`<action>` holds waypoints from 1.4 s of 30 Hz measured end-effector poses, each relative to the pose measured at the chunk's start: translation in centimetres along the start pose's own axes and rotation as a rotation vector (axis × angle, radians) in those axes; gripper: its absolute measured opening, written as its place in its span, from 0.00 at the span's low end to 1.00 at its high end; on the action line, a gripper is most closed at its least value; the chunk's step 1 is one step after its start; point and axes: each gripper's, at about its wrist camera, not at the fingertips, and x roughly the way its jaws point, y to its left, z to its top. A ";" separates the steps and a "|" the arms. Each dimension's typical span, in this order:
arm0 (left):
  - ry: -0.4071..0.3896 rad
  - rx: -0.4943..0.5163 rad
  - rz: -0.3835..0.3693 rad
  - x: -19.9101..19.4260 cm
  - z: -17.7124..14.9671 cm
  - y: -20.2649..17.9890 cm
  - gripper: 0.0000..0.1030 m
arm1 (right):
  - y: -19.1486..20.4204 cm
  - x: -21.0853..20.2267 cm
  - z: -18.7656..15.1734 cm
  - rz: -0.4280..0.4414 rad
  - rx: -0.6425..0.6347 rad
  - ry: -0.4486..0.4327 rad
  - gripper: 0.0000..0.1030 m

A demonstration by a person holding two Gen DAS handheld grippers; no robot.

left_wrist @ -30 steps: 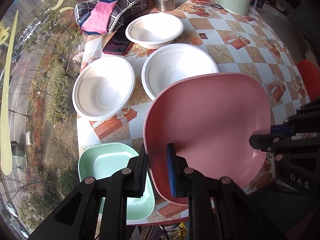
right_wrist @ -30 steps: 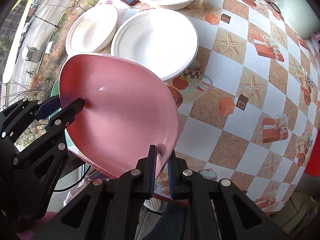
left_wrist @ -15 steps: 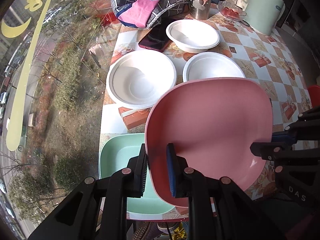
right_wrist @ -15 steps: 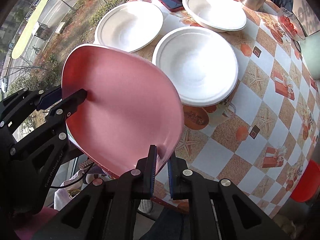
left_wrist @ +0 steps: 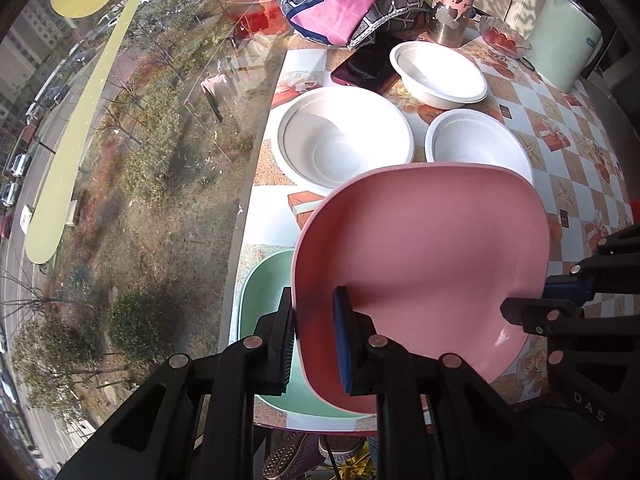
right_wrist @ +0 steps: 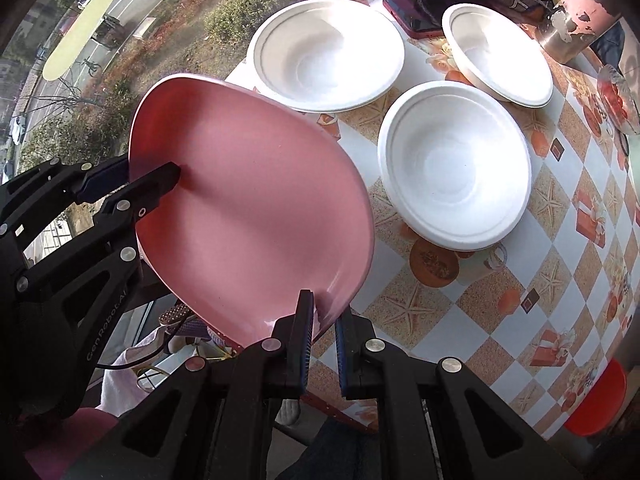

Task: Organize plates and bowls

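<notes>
A pink plate (left_wrist: 424,264) is held in the air by both grippers. My left gripper (left_wrist: 314,336) is shut on its near left rim. My right gripper (right_wrist: 322,326) is shut on its opposite rim and shows at the right of the left wrist view (left_wrist: 560,292). The plate also shows in the right wrist view (right_wrist: 252,208), tilted. A green plate (left_wrist: 266,300) lies on the table under it at the front left corner. Three white bowls (left_wrist: 344,140) (left_wrist: 476,144) (left_wrist: 438,72) sit on the table beyond; the right wrist view shows them too (right_wrist: 326,56) (right_wrist: 454,166) (right_wrist: 498,54).
The patterned table (right_wrist: 560,248) stands against a window at its left edge. A dark phone (left_wrist: 366,66), a folded cloth (left_wrist: 352,4), a pink metal tumbler (left_wrist: 454,4), a small glass dish (left_wrist: 504,38) and a pale green jug (left_wrist: 568,42) are at the far side.
Both grippers have carried the pink plate leftward and toward the table's near edge, above the green plate. The white bowls now appear farther right and farther off.
</notes>
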 end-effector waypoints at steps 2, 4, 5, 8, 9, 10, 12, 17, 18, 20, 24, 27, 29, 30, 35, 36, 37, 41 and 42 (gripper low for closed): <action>0.000 -0.009 0.004 0.1 -0.1 0.3 0.19 | 0.3 0.1 0.2 0.002 -0.009 0.000 0.12; 0.000 -0.014 0.010 0.1 -0.2 0.6 0.19 | 0.3 0.3 0.2 0.004 -0.018 0.000 0.12; 0.002 -0.017 0.013 0.1 -0.3 0.7 0.19 | 0.4 0.4 0.2 0.006 -0.022 0.001 0.12; 0.008 -0.032 0.016 0.2 -0.6 1.3 0.19 | 0.6 0.9 0.2 0.011 -0.035 0.005 0.12; 0.010 -0.036 0.017 0.2 -0.7 1.4 0.19 | 0.6 0.9 0.1 0.012 -0.039 0.005 0.12; 0.011 -0.040 0.020 0.2 -0.8 1.6 0.19 | 0.7 0.9 0.1 0.014 -0.044 0.004 0.12; 0.013 -0.048 0.023 0.2 -0.9 2.0 0.19 | 0.9 1.0 0.1 0.020 -0.051 0.002 0.12; 0.037 -0.062 0.034 0.6 -1.5 2.8 0.19 | 1.2 1.5 -0.2 0.047 -0.060 0.009 0.12; 0.043 -0.060 0.037 0.7 -1.5 2.8 0.19 | 1.2 1.7 -0.2 0.051 -0.062 0.013 0.12; 0.051 -0.054 0.044 1.0 -1.7 2.9 0.19 | 1.3 2.0 -0.2 0.056 -0.068 0.023 0.12; 0.052 -0.051 0.046 1.4 -1.7 2.9 0.19 | 1.3 2.4 -0.1 0.051 -0.078 0.040 0.12; 0.048 -0.056 0.039 1.8 -1.8 2.9 0.19 | 1.3 2.7 0.1 0.036 -0.084 0.055 0.12; 0.049 -0.063 0.031 2.1 -1.9 2.9 0.19 | 1.4 3.0 0.2 0.022 -0.087 0.064 0.12; 0.051 -0.067 0.025 2.3 -2.0 2.9 0.19 | 1.5 3.0 0.4 0.016 -0.087 0.068 0.12; 0.058 -0.078 0.009 3.0 -1.9 3.1 0.19 | 1.4 3.4 1.1 -0.004 -0.079 0.087 0.12; 0.058 -0.078 0.007 3.1 -1.9 3.2 0.19 | 1.4 3.4 1.3 -0.005 -0.078 0.089 0.12; 0.059 -0.079 0.004 3.2 -1.9 3.3 0.19 | 1.4 3.5 1.4 -0.006 -0.078 0.091 0.12; 0.063 -0.089 -0.006 3.8 -1.8 3.8 0.19 | 1.7 3.7 1.7 -0.009 -0.080 0.102 0.12; 0.064 -0.093 -0.008 4.0 -1.9 3.9 0.19 | 1.8 3.8 1.7 -0.009 -0.080 0.107 0.12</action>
